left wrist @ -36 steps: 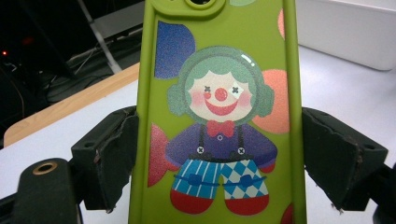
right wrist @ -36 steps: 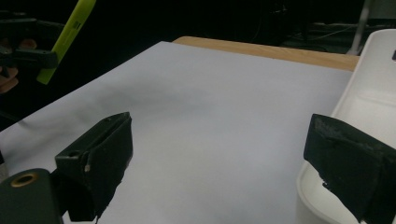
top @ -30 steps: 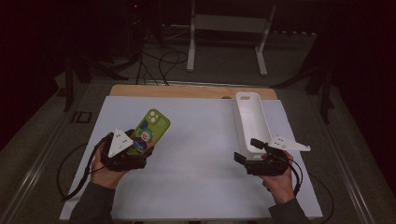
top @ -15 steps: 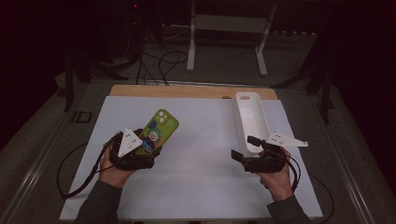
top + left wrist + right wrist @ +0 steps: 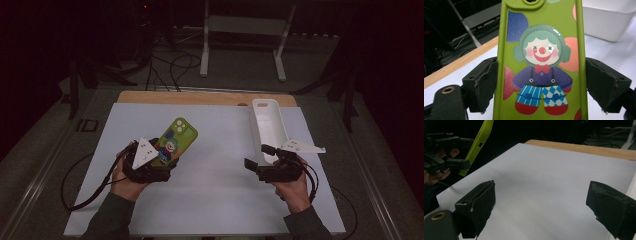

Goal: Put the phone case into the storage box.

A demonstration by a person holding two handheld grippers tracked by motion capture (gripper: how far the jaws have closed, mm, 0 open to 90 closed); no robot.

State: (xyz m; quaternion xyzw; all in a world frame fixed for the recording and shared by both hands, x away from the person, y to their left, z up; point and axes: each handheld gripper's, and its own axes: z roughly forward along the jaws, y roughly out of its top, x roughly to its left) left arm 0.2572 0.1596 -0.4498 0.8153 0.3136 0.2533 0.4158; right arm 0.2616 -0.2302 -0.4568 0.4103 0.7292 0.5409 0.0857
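Each hand carries a black, blocky gripper. The left gripper (image 5: 150, 162) has a pale grey three-cornered plate (image 5: 142, 152) on top, dotted with small dark marks that may be screws. The right gripper (image 5: 272, 165) bears a similar plate (image 5: 302, 146). A black cable (image 5: 82, 187) loops away from the left one. Close up, the jaws are thick matt black pads with worn, chipped edges and small holes; a brass-coloured ring (image 5: 448, 89) sits in the body. Both forearms wear dark grey sleeves (image 5: 112, 217).
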